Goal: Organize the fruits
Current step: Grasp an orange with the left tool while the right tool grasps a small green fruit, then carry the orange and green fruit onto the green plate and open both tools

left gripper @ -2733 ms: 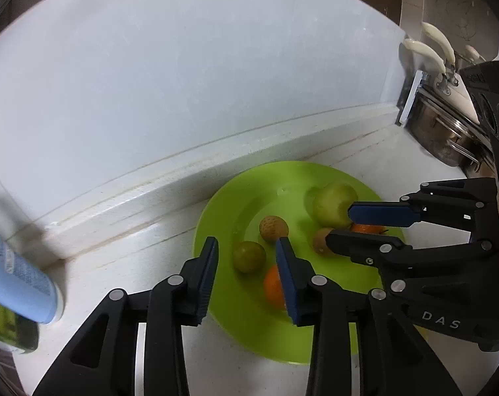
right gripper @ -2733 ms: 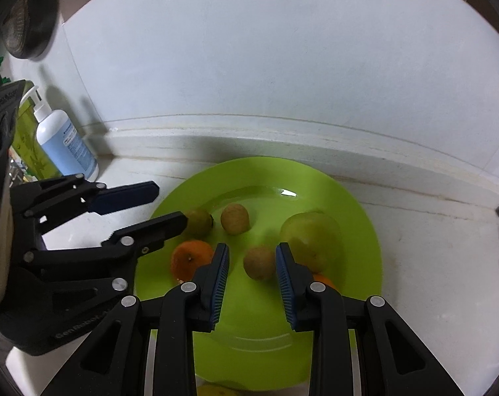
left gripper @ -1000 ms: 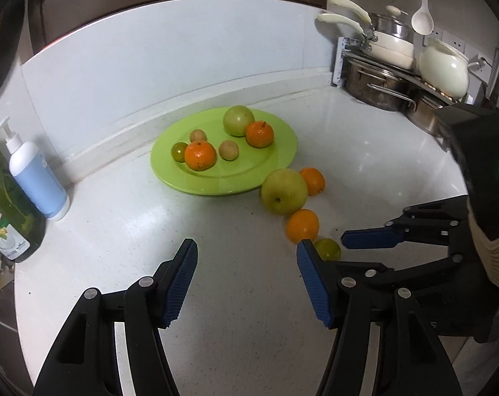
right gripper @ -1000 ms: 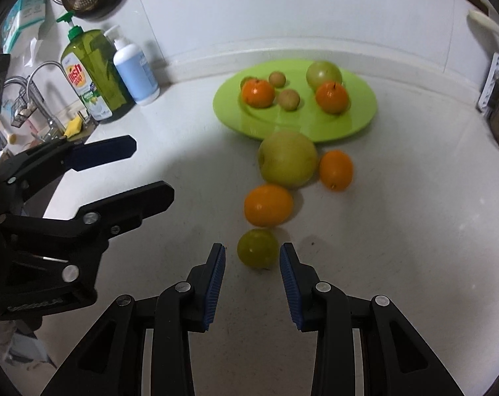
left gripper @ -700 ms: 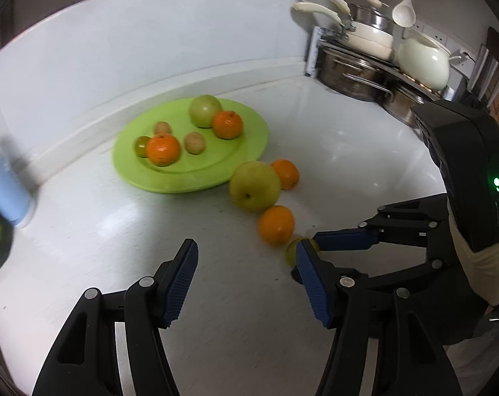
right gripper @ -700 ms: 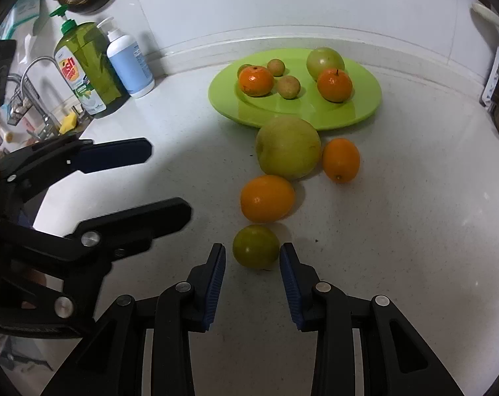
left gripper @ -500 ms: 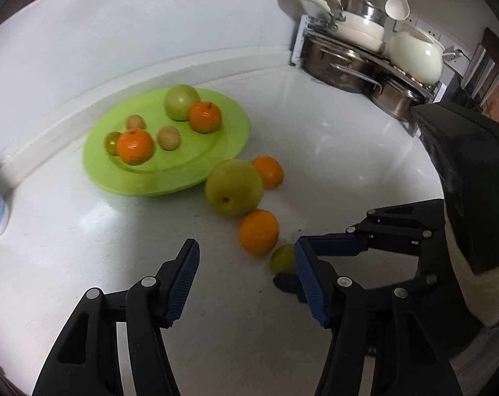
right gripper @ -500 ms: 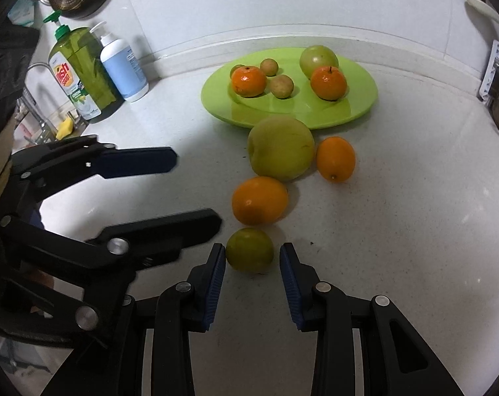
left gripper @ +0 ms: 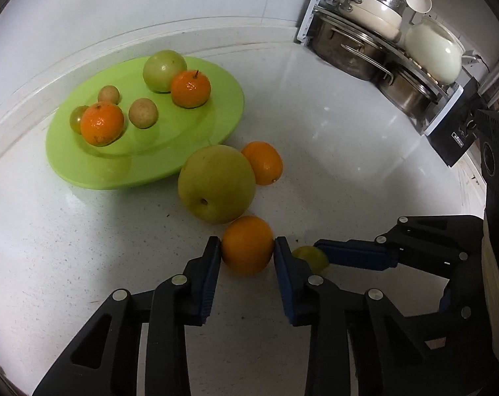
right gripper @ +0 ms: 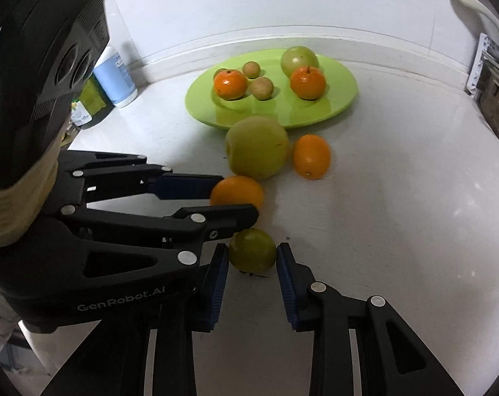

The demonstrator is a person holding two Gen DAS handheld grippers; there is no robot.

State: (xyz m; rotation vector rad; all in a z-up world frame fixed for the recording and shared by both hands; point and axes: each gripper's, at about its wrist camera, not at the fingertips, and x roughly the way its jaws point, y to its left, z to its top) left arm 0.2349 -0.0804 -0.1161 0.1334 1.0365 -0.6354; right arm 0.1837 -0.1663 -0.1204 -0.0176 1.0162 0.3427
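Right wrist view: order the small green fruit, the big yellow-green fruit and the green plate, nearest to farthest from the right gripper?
1. Small green fruit, between the right gripper pads.
2. Big yellow-green fruit, mid-counter, farther back.
3. Green plate, by the back wall.

Right gripper point(right gripper: 252, 257) clamped on green fruit point(right gripper: 253, 253); left gripper point(right gripper: 237, 194) closing around orange point(right gripper: 237, 192) on counter point(right gripper: 397, 214).

Between the pads of my left hand-held gripper point(left gripper: 247, 252) sits an orange point(left gripper: 247, 245) on the tabletop point(left gripper: 331, 151), and my right hand-held gripper point(right gripper: 252, 260) clasps a smaller fruit point(right gripper: 253, 254) just to its right. Beyond the orange lies a large pear point(left gripper: 216, 183), another orange point(left gripper: 263, 162) touching its right side. Farther ahead and left stands the plate point(left gripper: 200, 125), carrying six fruits.
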